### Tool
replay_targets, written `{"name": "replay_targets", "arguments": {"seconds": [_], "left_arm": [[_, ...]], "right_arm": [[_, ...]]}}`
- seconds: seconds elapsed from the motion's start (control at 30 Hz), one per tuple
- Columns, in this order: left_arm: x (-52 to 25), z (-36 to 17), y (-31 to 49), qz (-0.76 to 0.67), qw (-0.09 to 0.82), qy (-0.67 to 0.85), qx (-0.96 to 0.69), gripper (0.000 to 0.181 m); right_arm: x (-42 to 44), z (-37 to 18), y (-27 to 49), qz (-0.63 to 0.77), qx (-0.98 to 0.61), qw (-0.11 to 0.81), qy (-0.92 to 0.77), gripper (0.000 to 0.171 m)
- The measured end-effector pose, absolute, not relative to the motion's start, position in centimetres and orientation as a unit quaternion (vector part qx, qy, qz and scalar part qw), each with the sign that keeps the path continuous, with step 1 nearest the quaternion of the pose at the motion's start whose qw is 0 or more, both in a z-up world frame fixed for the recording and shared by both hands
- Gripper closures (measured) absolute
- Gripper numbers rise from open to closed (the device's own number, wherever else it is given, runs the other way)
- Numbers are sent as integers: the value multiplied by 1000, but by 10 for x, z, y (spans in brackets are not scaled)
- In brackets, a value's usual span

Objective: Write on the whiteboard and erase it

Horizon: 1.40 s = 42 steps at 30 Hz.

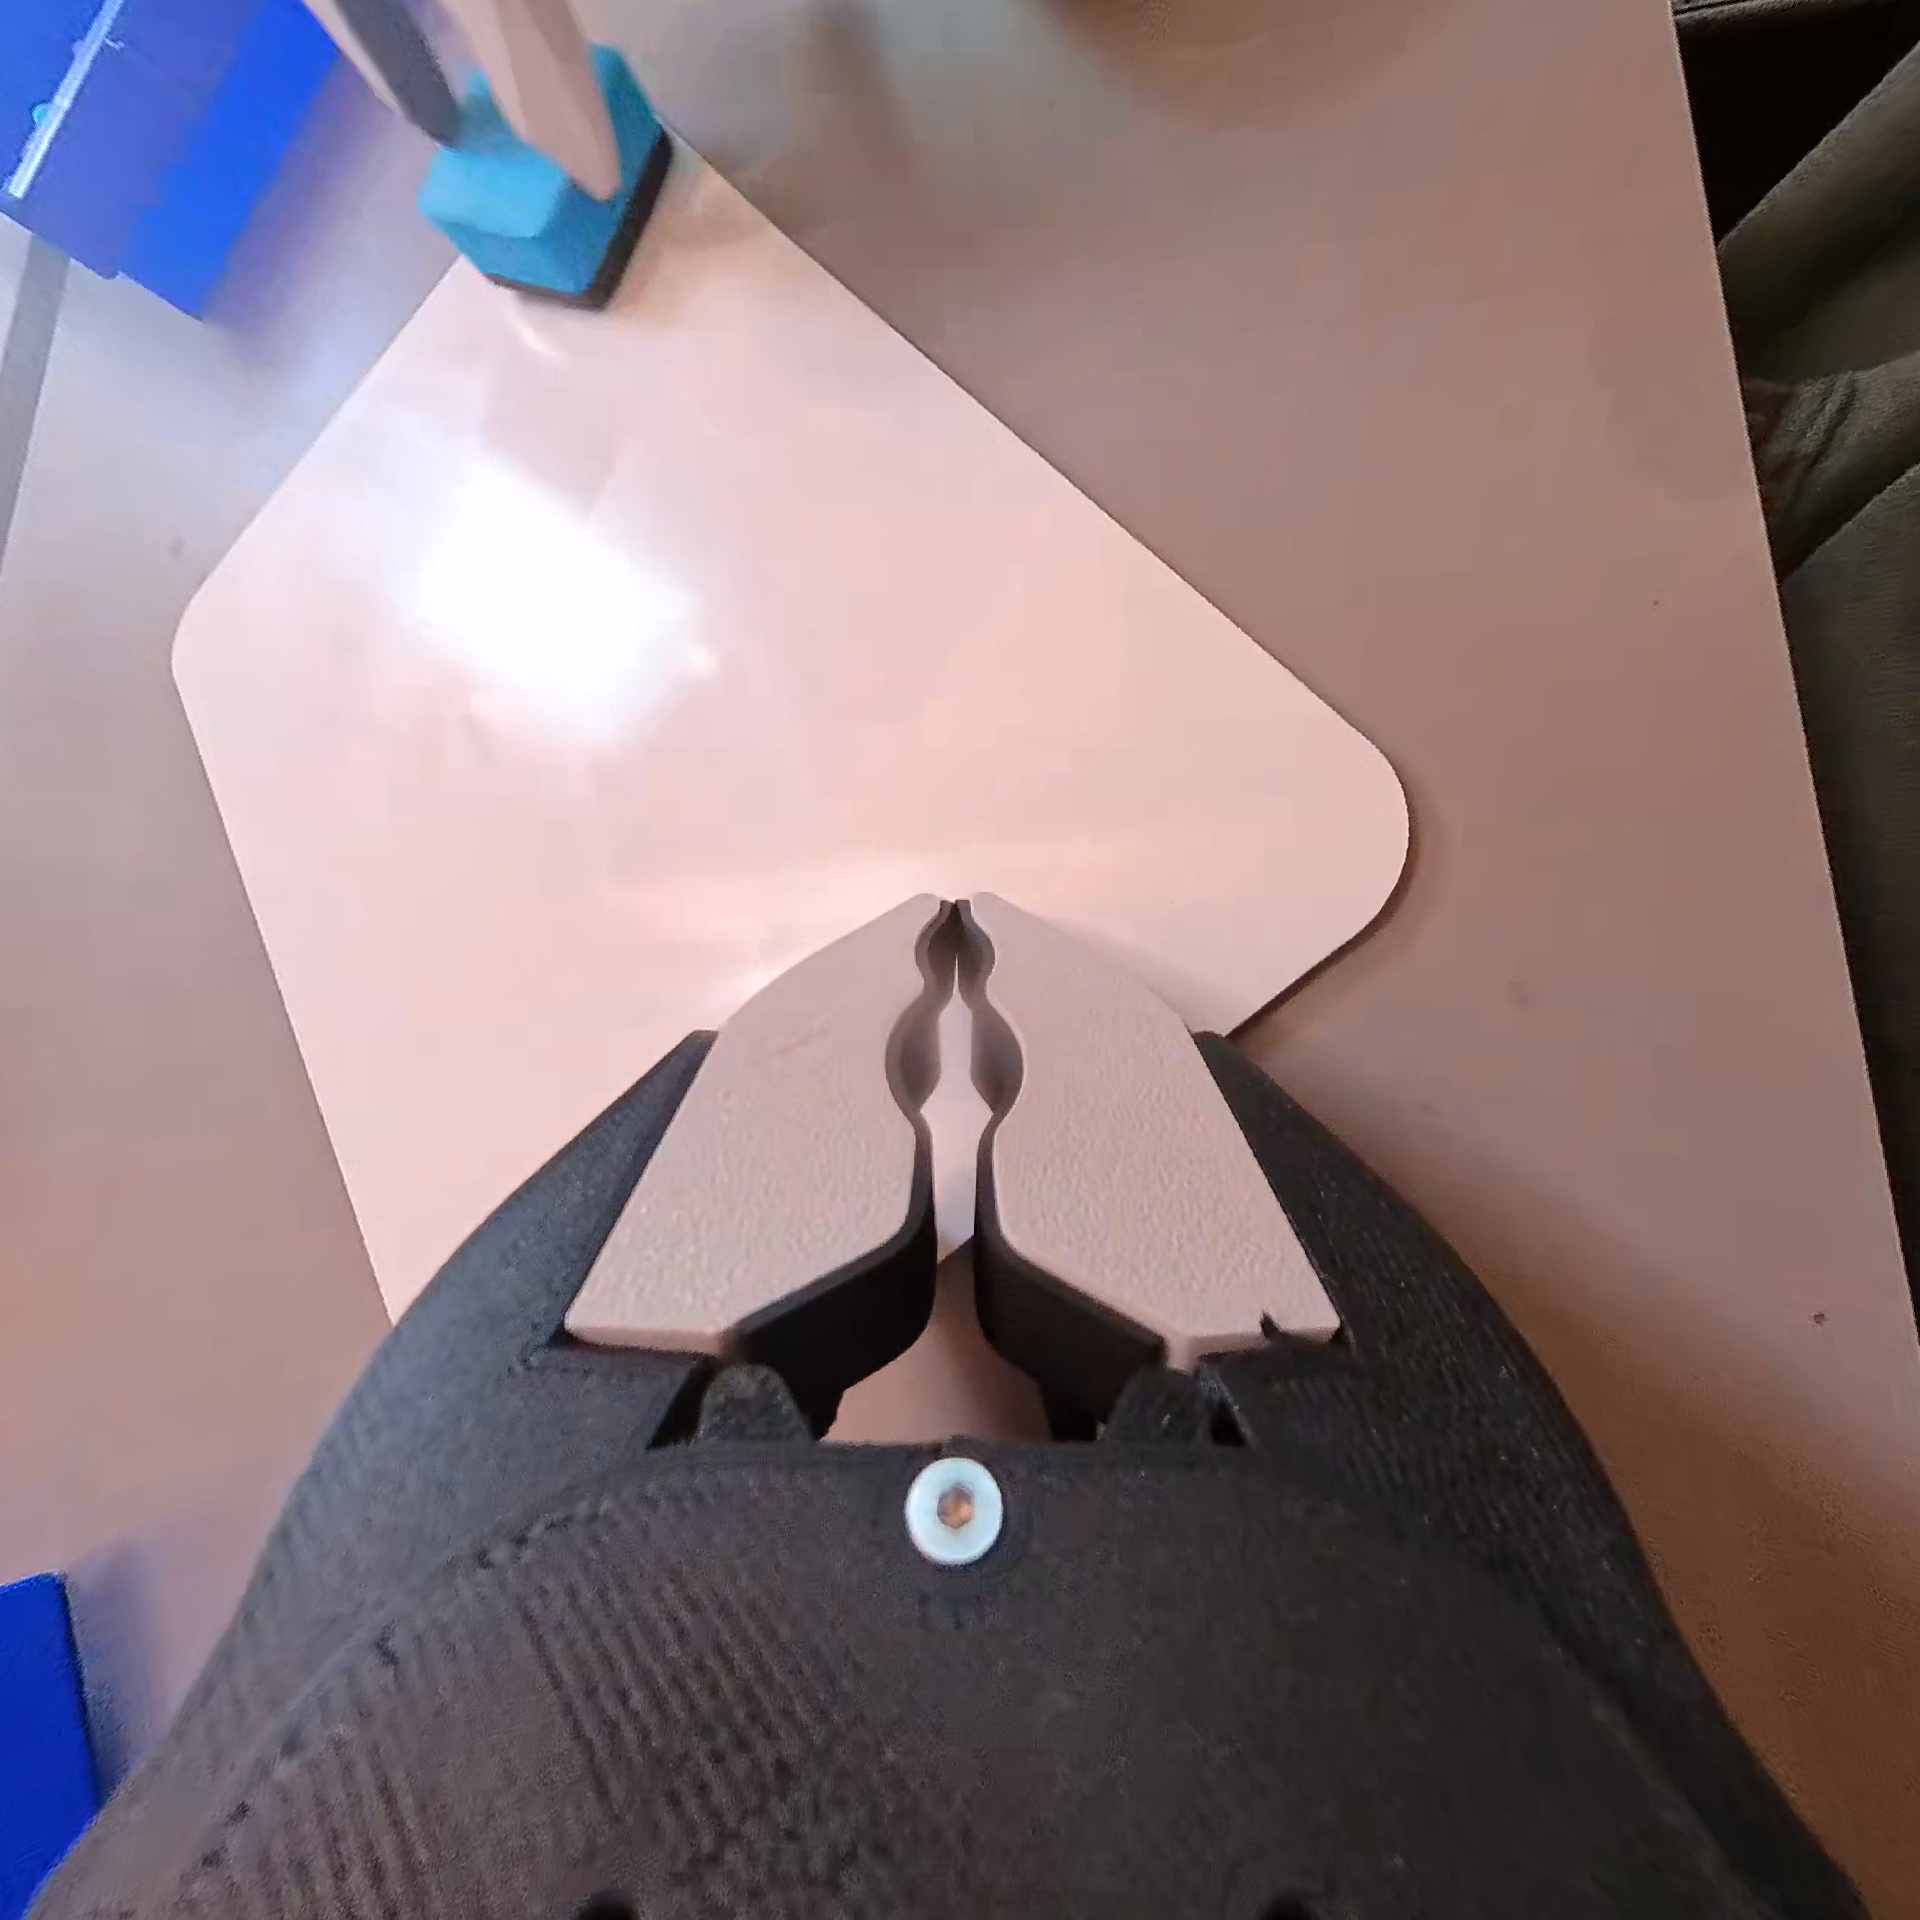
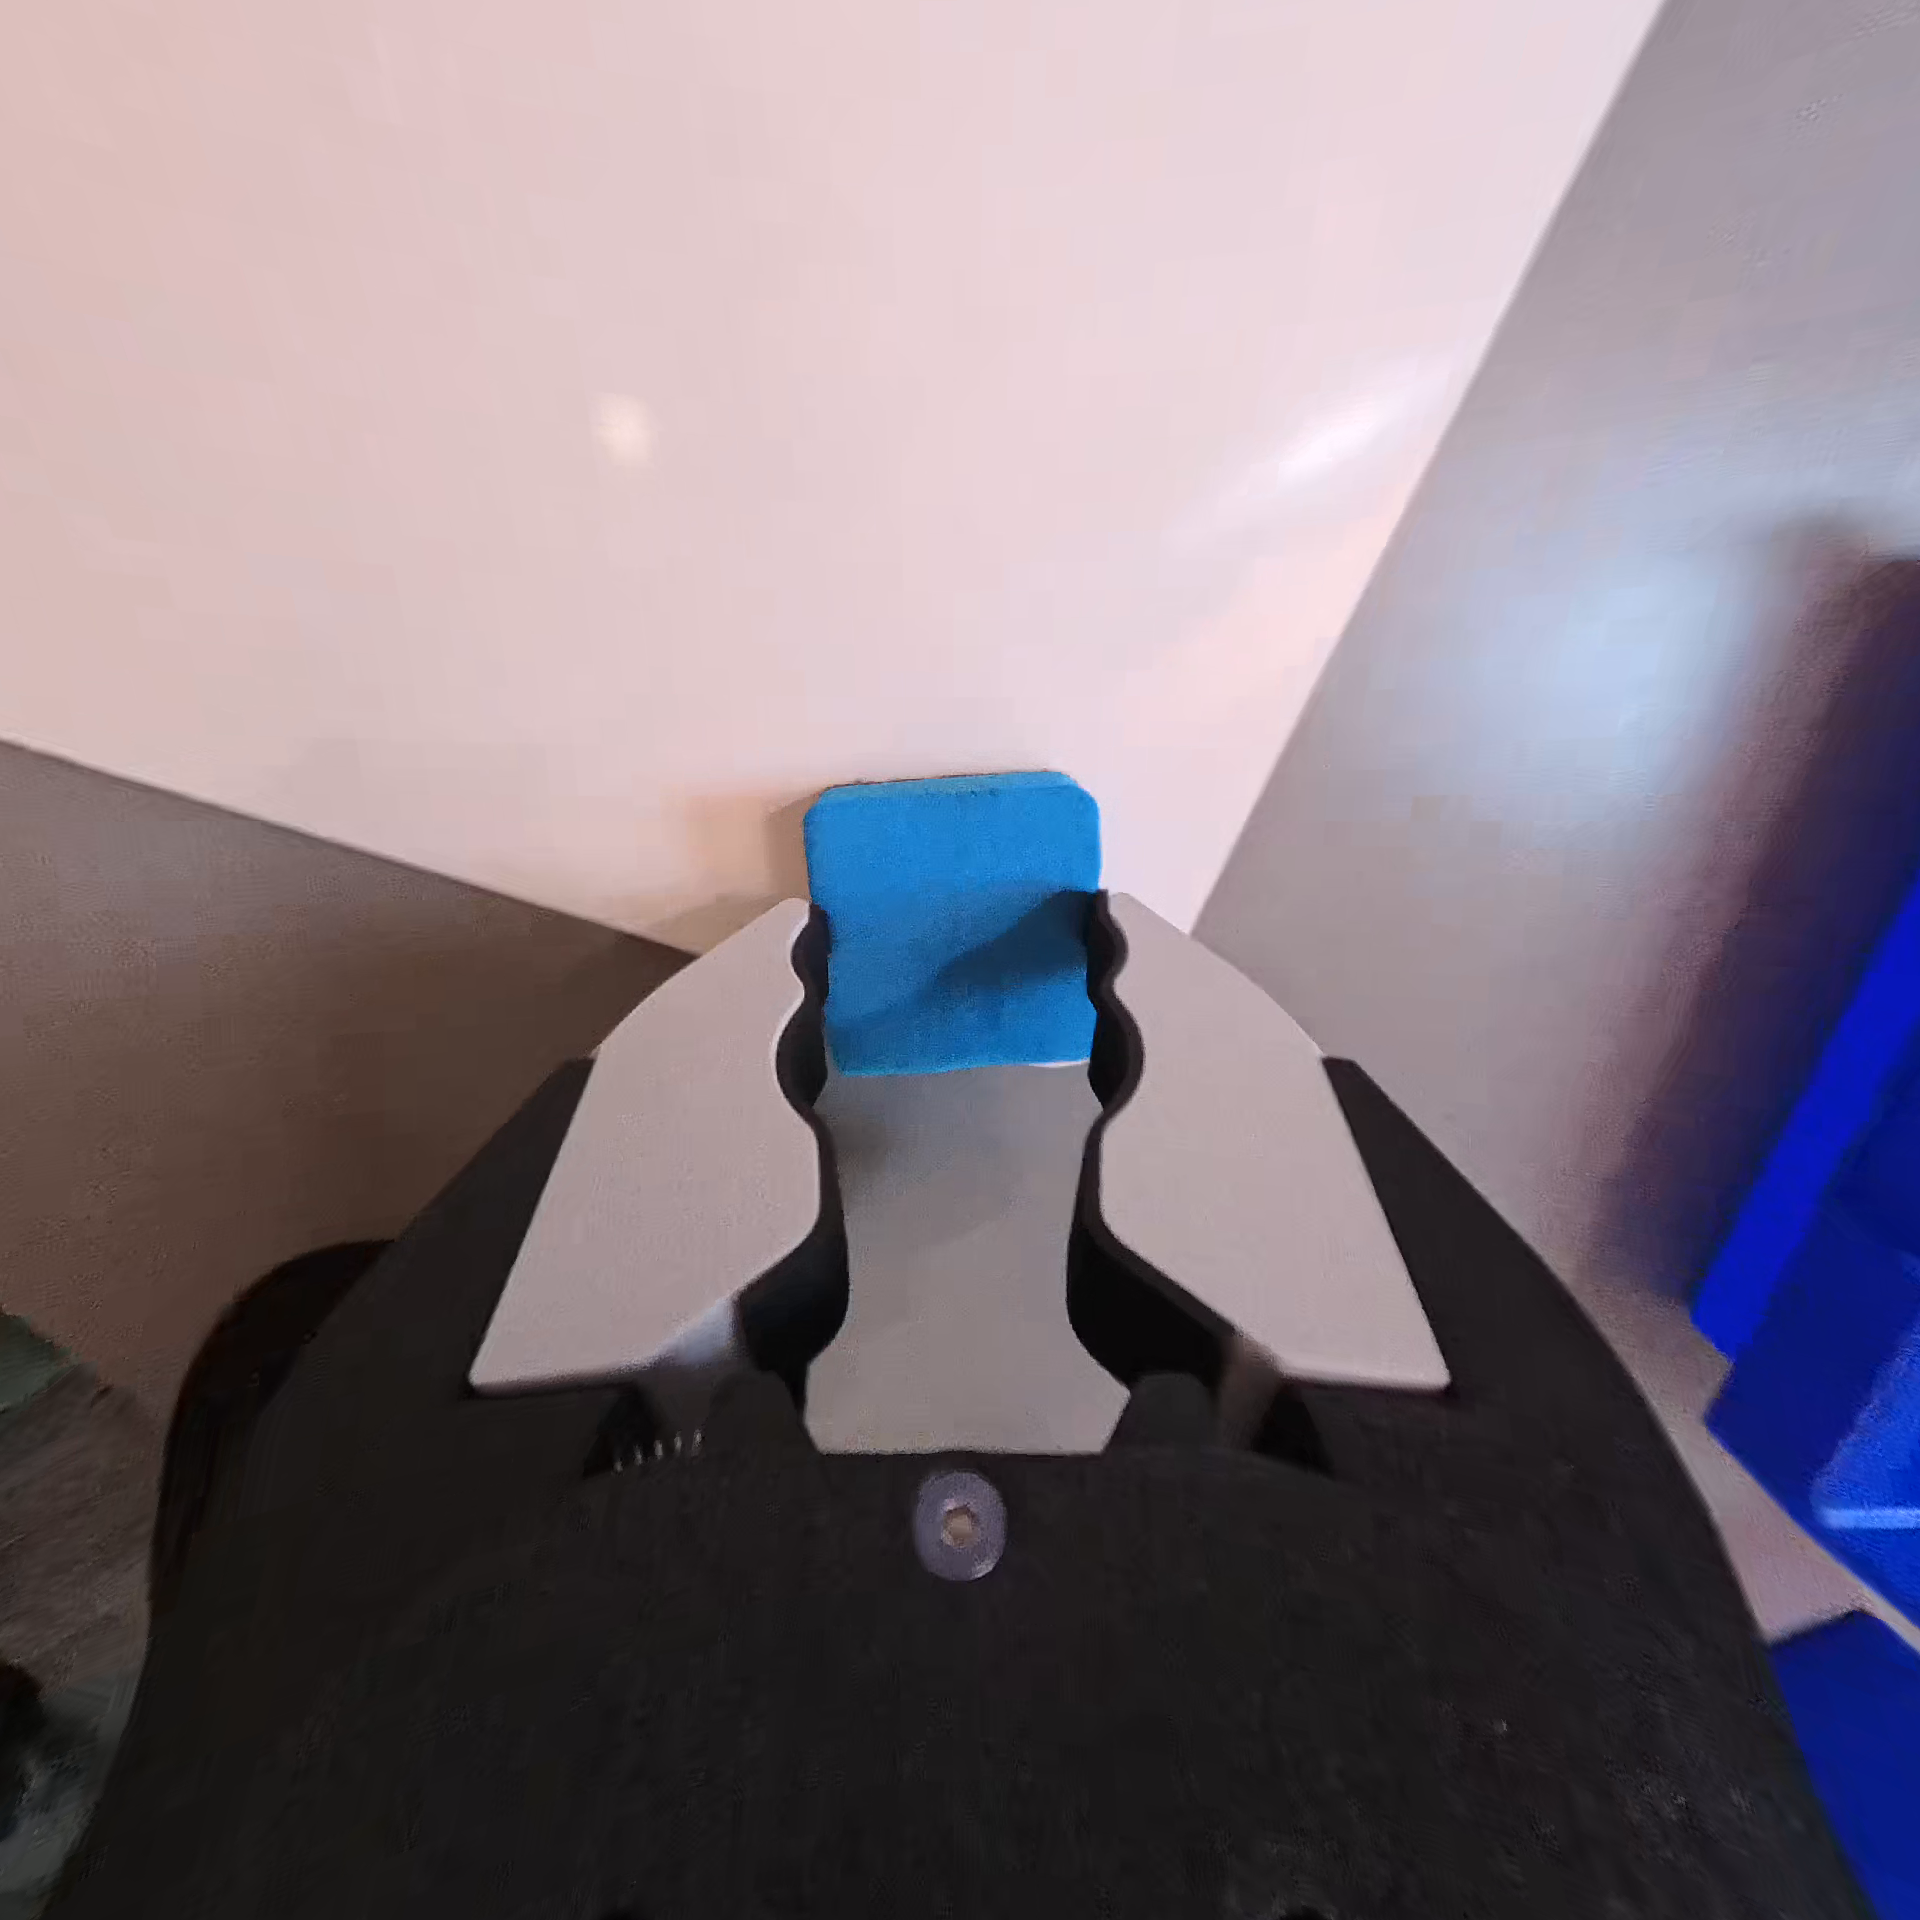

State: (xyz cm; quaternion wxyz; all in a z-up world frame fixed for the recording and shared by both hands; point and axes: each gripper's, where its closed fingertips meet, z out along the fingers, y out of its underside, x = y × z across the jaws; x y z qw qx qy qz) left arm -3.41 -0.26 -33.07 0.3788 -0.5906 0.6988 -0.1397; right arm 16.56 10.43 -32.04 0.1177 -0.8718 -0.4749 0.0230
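A pale whiteboard (image 1: 727, 644) with rounded corners lies flat on the brown table, turned like a diamond; its surface shows no marks. My left gripper (image 1: 956, 906) is shut and empty, its tips resting over the board's near corner. A blue eraser (image 1: 540, 197) with a dark felt base sits at the board's far corner, held by my right gripper (image 1: 488, 114). In the right wrist view the right gripper (image 2: 954, 914) is shut on the blue eraser (image 2: 951, 914), which presses against the whiteboard (image 2: 727, 416).
A blue bin (image 1: 156, 145) stands at the far left of the table, also at the right in the right wrist view (image 2: 1829, 1247). Another blue object (image 1: 36, 1704) is at the near left. Dark green cloth (image 1: 1849, 416) lies beyond the table's right edge (image 1: 1725, 520). About 25 cm separates my left fingertips from my right.
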Motion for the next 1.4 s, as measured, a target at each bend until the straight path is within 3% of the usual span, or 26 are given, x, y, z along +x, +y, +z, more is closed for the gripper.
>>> {"name": "replay_targets", "arguments": {"seconds": [0.3,0.57,0.7,0.87,1.03,1.4], "left_arm": [[-37,-309,13,-200,418,659,-593,181],[-55,-257,60,-307,512,527,-605,181],[-63,-251,73,-380,503,471,-617,181],[-66,-247,78,-439,483,432,-623,181],[-66,-246,78,-434,488,432,-622,181],[-65,-253,78,-402,491,453,-627,175]], "right_arm": [[128,-259,172,88,-792,443,-411,122],[130,-238,177,174,-716,594,-322,122],[122,-220,168,201,-675,634,-321,122],[132,-219,175,87,-684,644,-331,122],[176,-211,196,79,-717,649,-242,122],[157,-277,277,41,-854,473,-212,122]]}}
